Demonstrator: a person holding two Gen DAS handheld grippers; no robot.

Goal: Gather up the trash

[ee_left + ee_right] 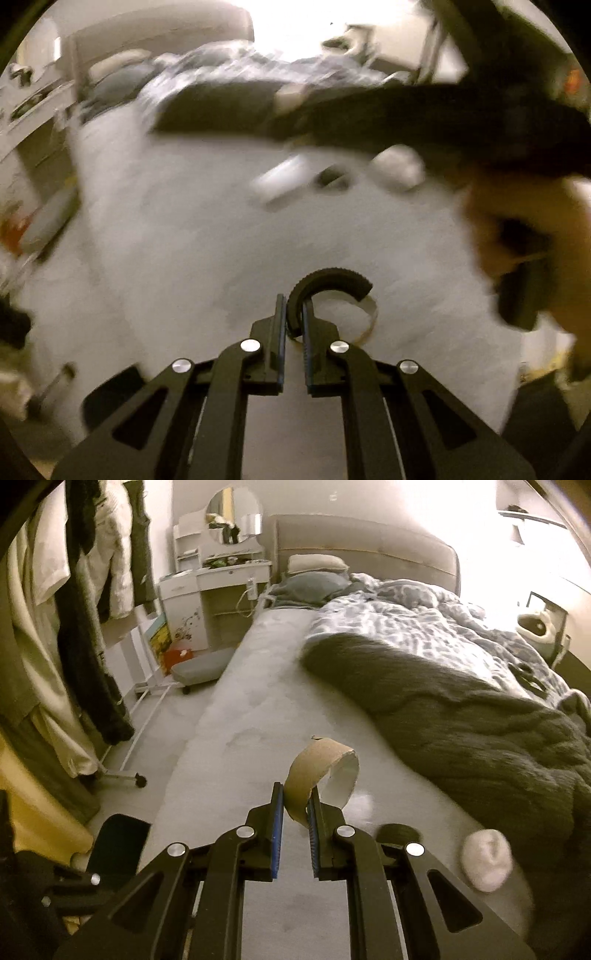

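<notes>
Left wrist view, blurred: the left gripper (294, 317) pinches a black ribbed curved strip (328, 282) above the bed (192, 236); a hand (524, 236) is at right. Right wrist view alone shows the right gripper (297, 805) clamping a torn cardboard ring (314, 771) over that bed (236, 709), a white wad (487, 860) beside it

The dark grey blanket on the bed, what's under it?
A patterned duvet shows beyond the dark grey blanket and seems to continue beneath it; the rest underneath is covered.
</notes>
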